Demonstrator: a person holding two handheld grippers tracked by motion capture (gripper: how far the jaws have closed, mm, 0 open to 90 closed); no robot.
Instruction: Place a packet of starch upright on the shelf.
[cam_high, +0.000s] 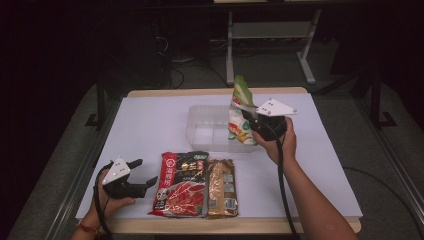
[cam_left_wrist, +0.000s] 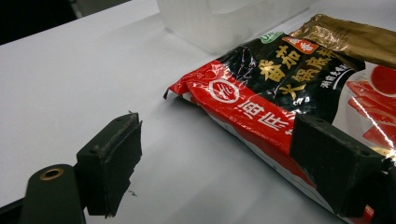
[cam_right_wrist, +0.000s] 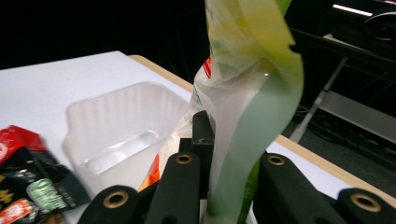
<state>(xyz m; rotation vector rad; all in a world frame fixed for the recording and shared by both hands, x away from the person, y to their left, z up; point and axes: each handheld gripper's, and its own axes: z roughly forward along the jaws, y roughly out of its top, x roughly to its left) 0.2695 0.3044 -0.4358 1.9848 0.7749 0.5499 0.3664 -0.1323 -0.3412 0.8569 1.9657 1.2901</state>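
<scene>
My right gripper (cam_high: 248, 118) is shut on a green and white snack bag (cam_high: 239, 111) and holds it upright over the right end of a clear plastic bin (cam_high: 207, 131). The right gripper view has the bag (cam_right_wrist: 247, 93) pinched between the jaws, with the bin (cam_right_wrist: 116, 126) to the left. A red and black soup-base packet (cam_high: 182, 183) lies flat near the front edge, a gold packet (cam_high: 222, 187) beside it. My left gripper (cam_high: 144, 174) stands open just left of the red packet. In the left gripper view the red packet (cam_left_wrist: 280, 102) lies before the right jaw.
The white table top (cam_high: 150, 125) has bare room at the left and far right. Its wooden front edge (cam_high: 225, 226) runs close to the packets. Dark floor, cables and metal table legs (cam_high: 305, 60) lie beyond the far edge.
</scene>
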